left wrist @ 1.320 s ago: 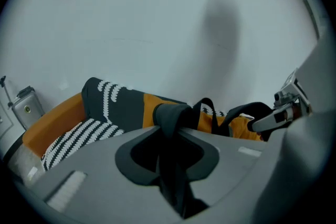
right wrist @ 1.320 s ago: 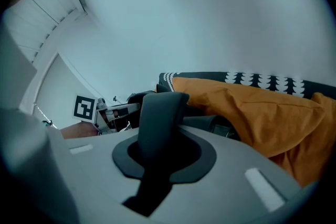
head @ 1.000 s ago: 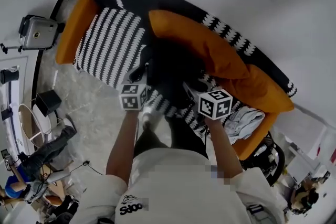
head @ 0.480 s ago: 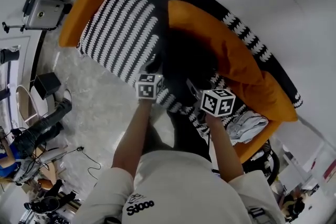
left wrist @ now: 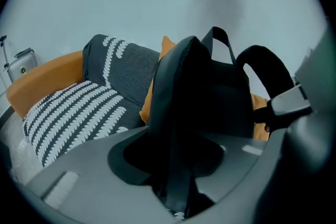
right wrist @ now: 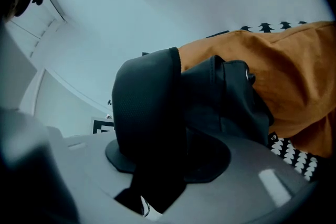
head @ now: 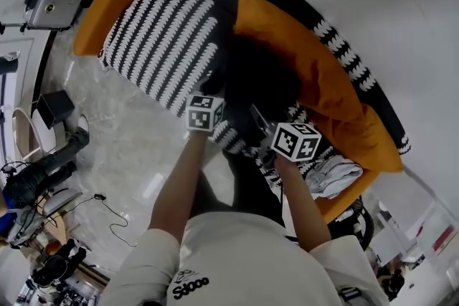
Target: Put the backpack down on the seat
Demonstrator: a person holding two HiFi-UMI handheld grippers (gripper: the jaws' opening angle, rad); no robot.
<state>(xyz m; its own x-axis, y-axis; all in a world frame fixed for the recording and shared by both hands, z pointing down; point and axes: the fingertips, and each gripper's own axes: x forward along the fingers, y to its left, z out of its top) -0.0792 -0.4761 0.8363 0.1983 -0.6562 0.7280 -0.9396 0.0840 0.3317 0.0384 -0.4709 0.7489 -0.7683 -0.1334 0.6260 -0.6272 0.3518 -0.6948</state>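
Nearest, the left tool and right tool each have a black shoulder strap running between their jaws. Both pairs have just been opening and stand spread, pads apparently off the webbing. Just beyond, the backpack sits upright on the striped seat, its back against the orange cushion. The step in hand looks like the release. Next, both tools need drawing straight back so the straps slip out without tipping the bag.

The head view looks steeply down from high above onto the black-and-white patterned sofa, while the left gripper view and right gripper view face, from very near, the black fabric backpack that all three views share.
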